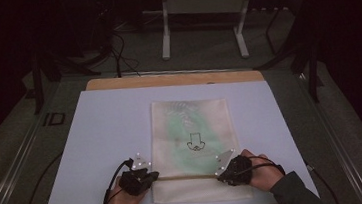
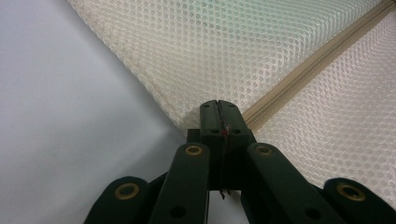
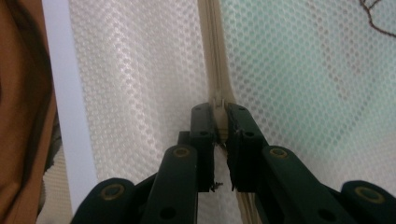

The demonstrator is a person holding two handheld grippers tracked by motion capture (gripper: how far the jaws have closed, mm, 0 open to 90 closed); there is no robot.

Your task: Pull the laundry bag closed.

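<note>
Now | mesh bag (image 1: 193,146) between tongs | left tongs (image 2: 218,108) pinch its edge | right tongs (image 3: 219,112) pinch zipper pull (image 3: 218,101)

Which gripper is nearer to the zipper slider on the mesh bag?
Right. The right gripper has the zipper slider between its jaws; the left gripper pinches the mesh bag at the zipper's opposite end.

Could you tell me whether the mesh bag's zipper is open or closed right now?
Closed: the zipper runs as one unbroken line across the mesh bag, no gap visible; the right tool grips its pull.
</note>
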